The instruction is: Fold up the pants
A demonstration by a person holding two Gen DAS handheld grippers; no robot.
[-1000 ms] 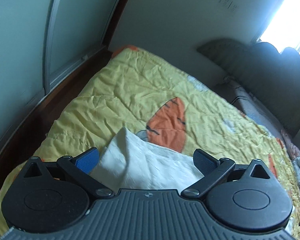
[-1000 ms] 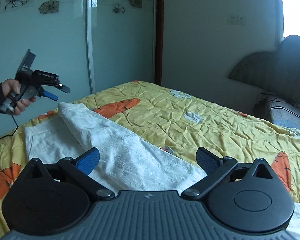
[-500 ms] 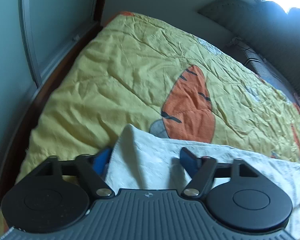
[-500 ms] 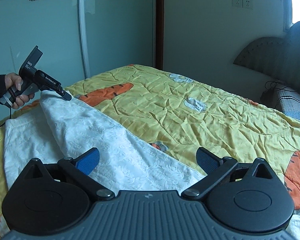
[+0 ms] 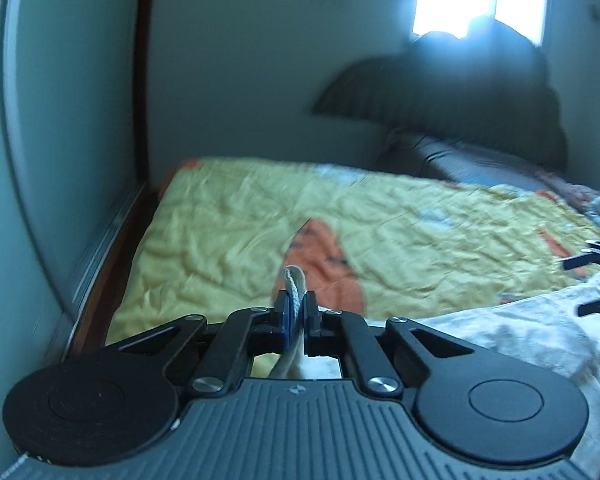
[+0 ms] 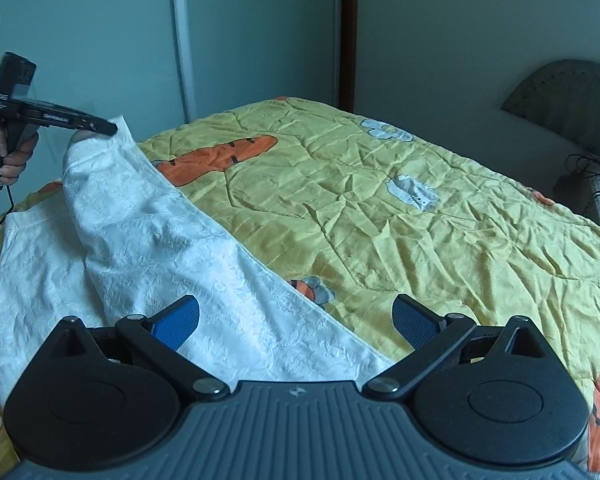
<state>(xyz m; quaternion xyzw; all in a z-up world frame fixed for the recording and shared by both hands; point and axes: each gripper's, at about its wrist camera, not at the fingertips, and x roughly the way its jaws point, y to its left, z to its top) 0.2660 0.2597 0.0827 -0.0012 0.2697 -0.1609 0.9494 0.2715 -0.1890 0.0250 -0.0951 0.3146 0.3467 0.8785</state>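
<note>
White textured pants [image 6: 148, 248] lie on a yellow quilt with orange carrot prints [image 6: 380, 216]. My left gripper [image 5: 296, 312] is shut on a corner of the pants [image 5: 294, 288], and a fold of white cloth sticks up between its blue pads. In the right wrist view the left gripper [image 6: 104, 128] holds that corner lifted above the bed at the far left. My right gripper [image 6: 296, 316] is open and hovers over the near end of the pants, touching nothing. The rest of the pants [image 5: 520, 336] shows at the right of the left wrist view.
A sliding glass wardrobe door [image 6: 100, 40] stands along the bed's far side. A dark padded headboard [image 5: 460, 92] and a pillow [image 5: 480, 164] are at the right end. A dark wooden bed edge [image 5: 112, 256] runs beside the wardrobe.
My left gripper has closed on the pants corner and lifted it off the quilt. The right gripper has stayed open and dipped slightly toward the cloth.
</note>
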